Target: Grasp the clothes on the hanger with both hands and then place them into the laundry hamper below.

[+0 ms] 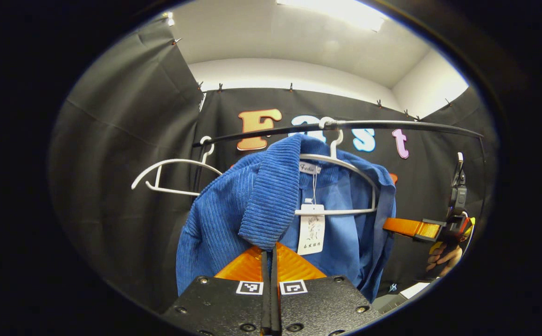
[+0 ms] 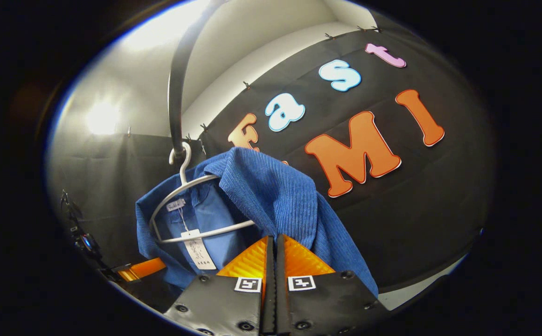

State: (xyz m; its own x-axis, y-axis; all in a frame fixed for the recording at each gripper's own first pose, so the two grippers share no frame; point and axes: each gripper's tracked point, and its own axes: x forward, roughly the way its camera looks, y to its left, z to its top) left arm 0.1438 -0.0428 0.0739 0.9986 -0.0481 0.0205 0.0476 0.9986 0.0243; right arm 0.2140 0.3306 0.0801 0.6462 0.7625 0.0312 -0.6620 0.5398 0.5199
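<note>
A blue corduroy garment (image 1: 215, 219) hangs on a white hanger (image 1: 341, 211) from a dark rail (image 1: 392, 124). A paper tag (image 1: 311, 228) dangles inside its neck. In the left gripper view, my left gripper (image 1: 268, 252) is shut on the lower edge of the folded collar. My right gripper (image 1: 390, 225) reaches in from the right, its tip against the garment's far edge, with a hand (image 1: 443, 259) behind it. In the right gripper view, my right gripper (image 2: 273, 239) is shut on the blue garment (image 2: 271, 196) just below the hanger (image 2: 205, 233). The left gripper (image 2: 159, 264) shows at lower left.
An empty white hanger (image 1: 168, 177) hangs on the same rail to the left of the garment. Black cloth walls close in the booth behind and on both sides. The rail (image 2: 175, 93) runs overhead in the right gripper view.
</note>
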